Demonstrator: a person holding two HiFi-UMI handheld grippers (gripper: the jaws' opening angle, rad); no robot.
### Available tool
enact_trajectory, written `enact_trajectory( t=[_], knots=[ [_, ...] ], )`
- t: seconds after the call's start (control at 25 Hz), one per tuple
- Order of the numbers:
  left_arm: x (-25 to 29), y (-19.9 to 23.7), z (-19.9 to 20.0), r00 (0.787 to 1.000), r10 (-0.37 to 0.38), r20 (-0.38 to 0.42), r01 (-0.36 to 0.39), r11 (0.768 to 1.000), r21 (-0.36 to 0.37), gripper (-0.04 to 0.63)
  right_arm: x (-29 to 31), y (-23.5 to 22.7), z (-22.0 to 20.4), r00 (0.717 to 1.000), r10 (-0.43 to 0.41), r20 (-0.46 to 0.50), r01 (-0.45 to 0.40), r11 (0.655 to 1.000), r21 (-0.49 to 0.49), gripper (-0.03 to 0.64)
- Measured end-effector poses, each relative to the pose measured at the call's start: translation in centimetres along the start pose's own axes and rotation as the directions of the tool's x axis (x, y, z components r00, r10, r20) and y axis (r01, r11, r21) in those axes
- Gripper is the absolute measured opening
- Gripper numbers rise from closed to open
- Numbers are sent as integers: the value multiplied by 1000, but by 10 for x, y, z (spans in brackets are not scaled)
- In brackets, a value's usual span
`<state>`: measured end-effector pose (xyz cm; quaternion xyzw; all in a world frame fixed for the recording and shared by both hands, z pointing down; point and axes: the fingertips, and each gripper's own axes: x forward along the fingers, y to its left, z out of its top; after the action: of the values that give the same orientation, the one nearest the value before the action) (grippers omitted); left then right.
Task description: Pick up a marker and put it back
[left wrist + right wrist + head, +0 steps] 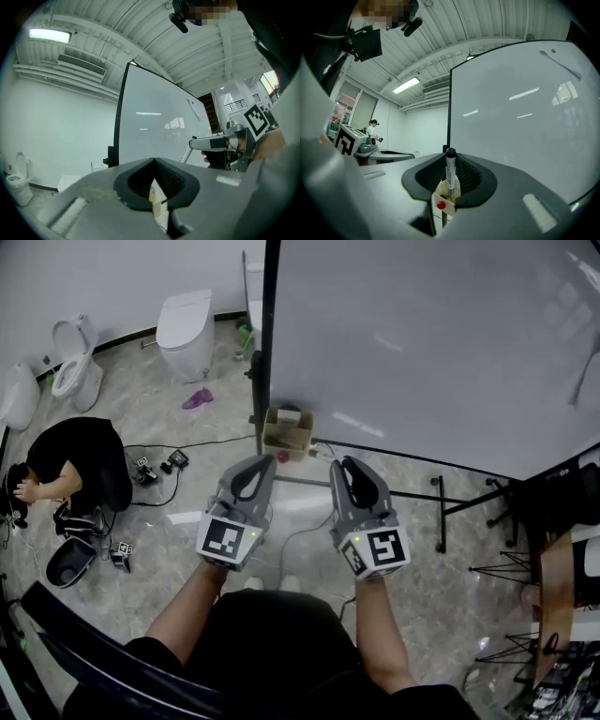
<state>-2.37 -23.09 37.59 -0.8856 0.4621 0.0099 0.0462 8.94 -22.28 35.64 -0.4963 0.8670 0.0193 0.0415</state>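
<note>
The right claw [450, 163] is pinching a marker [450, 177]. The marker is standing upright between the pads with its black cap poking above the tips, in front of the whiteboard [525, 117]. The left claw [154, 164] is pressing its tips together around nothing. The cubes [226, 538] are showing black-and-white square patterns. Print on the marker's barrel is too small to read.

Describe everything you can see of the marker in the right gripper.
The marker is a slim pen with a pale barrel that carries small dark print, and a black cap on top. In the right gripper view it stands upright between the right gripper's ribbed black pads, which clamp it from both sides. Nothing else touches it.
</note>
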Motion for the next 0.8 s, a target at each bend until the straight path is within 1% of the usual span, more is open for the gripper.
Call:
enact_trajectory(
  t=[0.24, 0.8],
  knots=[
    [-1, -9, 4, 999, -33, 8, 33, 999, -3, 3, -12, 7, 8, 1000, -20, 9, 20, 1000, -7, 74],
    [-11, -13, 6, 998, -53, 18, 53, 999, -11, 2, -36, 18, 24, 998, -48, 31, 49, 998, -29, 74]
  ],
)
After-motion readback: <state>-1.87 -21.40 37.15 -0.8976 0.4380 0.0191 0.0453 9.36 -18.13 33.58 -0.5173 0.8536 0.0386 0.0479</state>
